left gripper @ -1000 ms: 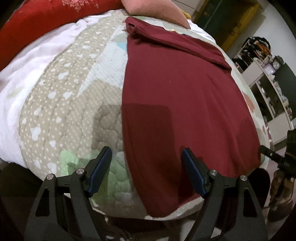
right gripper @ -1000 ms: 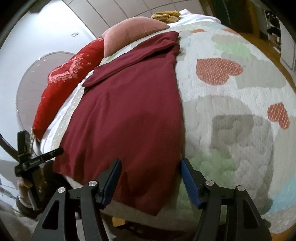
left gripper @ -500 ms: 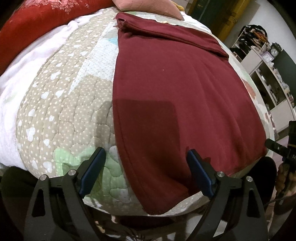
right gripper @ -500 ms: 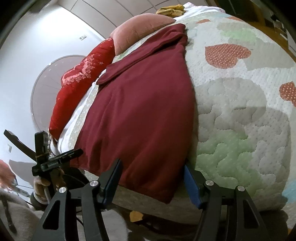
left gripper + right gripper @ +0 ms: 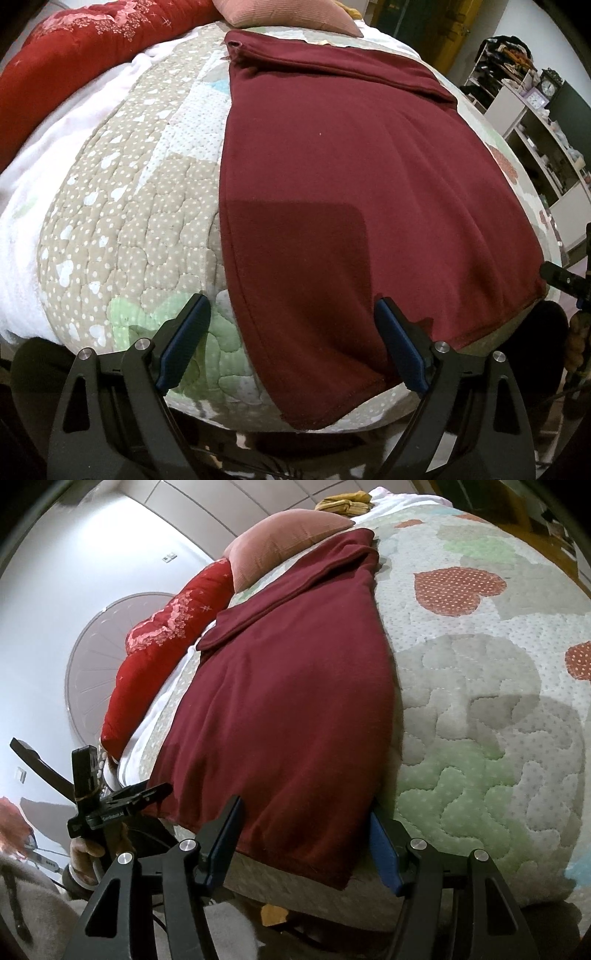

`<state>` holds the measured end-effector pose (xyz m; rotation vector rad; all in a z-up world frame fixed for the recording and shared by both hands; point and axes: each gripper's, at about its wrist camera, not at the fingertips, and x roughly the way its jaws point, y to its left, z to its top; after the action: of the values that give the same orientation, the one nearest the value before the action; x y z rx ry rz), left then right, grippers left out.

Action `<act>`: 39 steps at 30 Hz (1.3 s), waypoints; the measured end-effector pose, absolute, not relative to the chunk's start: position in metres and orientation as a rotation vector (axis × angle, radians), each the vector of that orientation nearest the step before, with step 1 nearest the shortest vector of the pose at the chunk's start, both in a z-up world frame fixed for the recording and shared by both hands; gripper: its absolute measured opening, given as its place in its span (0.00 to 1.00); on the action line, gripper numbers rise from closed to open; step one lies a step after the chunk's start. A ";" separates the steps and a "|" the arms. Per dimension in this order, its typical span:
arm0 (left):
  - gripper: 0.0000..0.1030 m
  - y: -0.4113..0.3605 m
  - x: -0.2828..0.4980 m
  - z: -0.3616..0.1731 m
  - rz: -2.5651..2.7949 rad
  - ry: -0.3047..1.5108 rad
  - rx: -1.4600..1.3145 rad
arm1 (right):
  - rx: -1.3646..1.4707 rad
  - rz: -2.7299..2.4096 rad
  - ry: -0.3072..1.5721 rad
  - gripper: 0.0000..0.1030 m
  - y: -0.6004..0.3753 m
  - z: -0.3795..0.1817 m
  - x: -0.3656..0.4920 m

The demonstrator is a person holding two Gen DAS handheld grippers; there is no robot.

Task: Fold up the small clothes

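Observation:
A dark red garment lies flat on the quilted bed, its far end folded over into a band. My left gripper stands open and wide above the garment's near left corner, whose hem runs between the fingers without touching the pads. In the right wrist view the same garment hangs a little over the bed's edge. My right gripper is open around the near right corner, and the pads do not press on the cloth. The left gripper shows at the lower left, held by a hand.
The quilt has heart patches and covers the bed. A red pillow and a pink cushion lie at the head. Shelves stand to the right. A yellow cloth lies far back.
The left jaws have spread wider. Both views have tipped down, so the garment's near corners now sit between the fingers.

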<state>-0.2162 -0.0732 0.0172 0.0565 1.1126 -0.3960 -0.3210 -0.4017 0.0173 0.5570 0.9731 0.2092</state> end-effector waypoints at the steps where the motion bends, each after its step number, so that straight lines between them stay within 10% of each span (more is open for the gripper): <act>1: 0.88 -0.074 -0.215 0.017 -0.395 1.113 0.056 | 0.555 0.214 0.973 0.61 -0.403 0.017 -0.322; 17: 0.78 -0.079 -0.218 0.021 -0.416 1.119 0.045 | 0.558 0.267 0.935 0.46 -0.389 0.009 -0.309; 20: 0.67 -0.080 -0.219 0.022 -0.415 1.113 0.041 | 0.548 0.277 0.932 0.45 -0.389 0.009 -0.308; 23: 0.40 -0.076 -0.218 0.025 -0.417 1.108 0.010 | 0.524 0.279 0.944 0.17 -0.386 0.011 -0.306; 27: 0.14 -0.066 -0.210 0.033 -0.462 1.124 -0.063 | 0.554 0.307 0.913 0.14 -0.385 0.017 -0.302; 39: 0.07 -0.056 -0.168 0.074 -0.512 1.033 -0.179 | 0.588 0.394 0.711 0.13 -0.396 0.067 -0.254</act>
<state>-0.1679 -0.0560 0.0741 -0.1790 1.0326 -0.5121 -0.2542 -0.3963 0.0666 0.5879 0.7114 0.3941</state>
